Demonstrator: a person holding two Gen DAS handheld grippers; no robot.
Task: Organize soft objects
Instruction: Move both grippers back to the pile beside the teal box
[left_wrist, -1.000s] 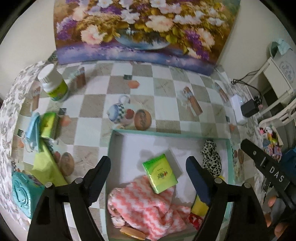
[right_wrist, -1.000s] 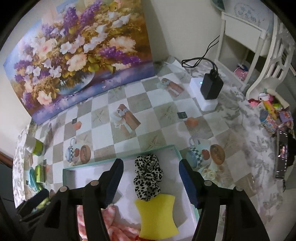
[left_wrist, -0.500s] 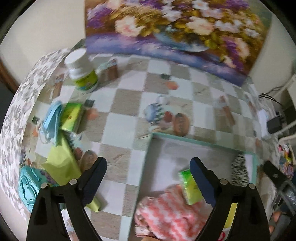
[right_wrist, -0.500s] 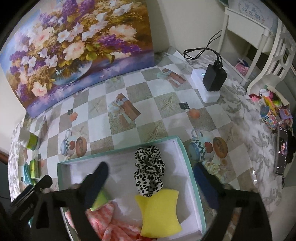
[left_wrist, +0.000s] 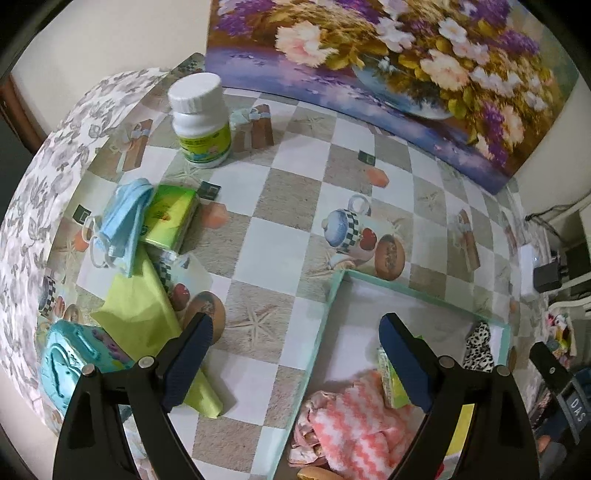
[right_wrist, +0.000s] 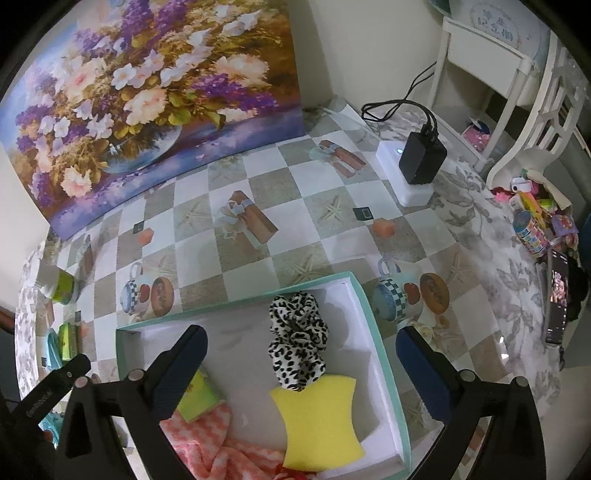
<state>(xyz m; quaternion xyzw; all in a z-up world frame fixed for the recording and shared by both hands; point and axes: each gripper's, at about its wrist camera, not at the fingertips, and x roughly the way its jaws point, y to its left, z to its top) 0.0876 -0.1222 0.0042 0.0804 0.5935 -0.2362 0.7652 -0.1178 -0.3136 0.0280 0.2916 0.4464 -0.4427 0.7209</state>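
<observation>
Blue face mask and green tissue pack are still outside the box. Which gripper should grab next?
Left. The left gripper is open, empty and faces the blue face mask and green tissue pack lying left of the box. The right gripper hangs open over the box, farther away.

I see a worktop (right_wrist: 332, 206) covered in a checkered oilcloth printed with teapots and starfish, its edges a grey leaf pattern. A large flower painting (right_wrist: 147, 92) leans against the cream wall (right_wrist: 351, 48) at the back. To the right stands a white chair (right_wrist: 546, 103) and a white shelf unit (right_wrist: 480, 62). A black adapter (right_wrist: 421, 157) sits on a white box (right_wrist: 410, 184), its cable (right_wrist: 391, 107) trailing toward the wall. The light is soft and even.
</observation>
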